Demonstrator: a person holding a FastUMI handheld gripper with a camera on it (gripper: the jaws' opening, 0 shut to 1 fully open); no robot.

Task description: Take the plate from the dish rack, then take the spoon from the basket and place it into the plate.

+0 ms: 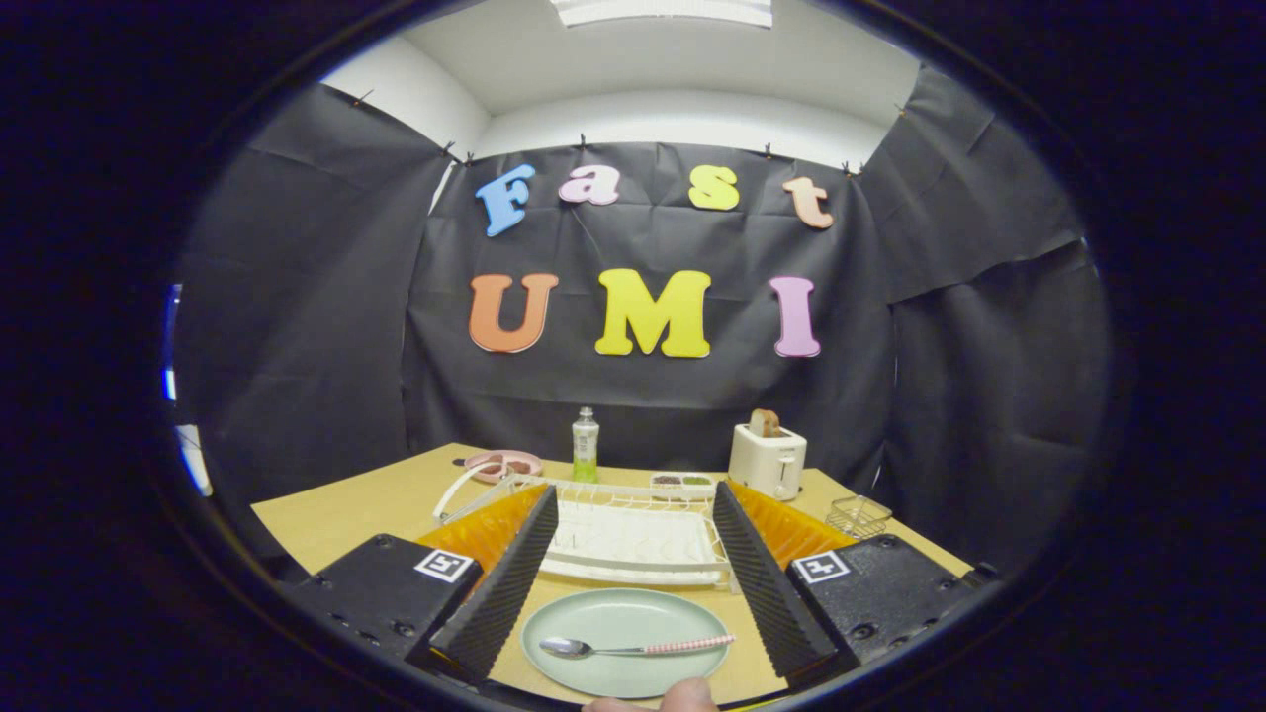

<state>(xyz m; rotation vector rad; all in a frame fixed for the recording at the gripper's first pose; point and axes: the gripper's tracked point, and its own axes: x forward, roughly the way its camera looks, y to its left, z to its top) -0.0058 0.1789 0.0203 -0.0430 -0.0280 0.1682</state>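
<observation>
A pale green plate [625, 643] lies flat on the wooden table [356, 514], between my two fingers. A spoon [633, 649] with a metal bowl and a pink-checked handle rests across the plate, bowl toward the left finger. My gripper [625, 583] is open, its black ribbed fingers [504, 583] spread wide on either side of the plate and touching nothing. Just beyond the plate stands the white dish rack [633, 539], with no dishes in it. A small wire basket [859, 514] sits beyond the right finger.
A white toaster [768, 460] holding a slice of bread stands at the back right. A green bottle [586, 445], a pink bowl [502, 463] and a small tray [682, 482] line the far side. A fingertip [682, 697] shows just below the plate.
</observation>
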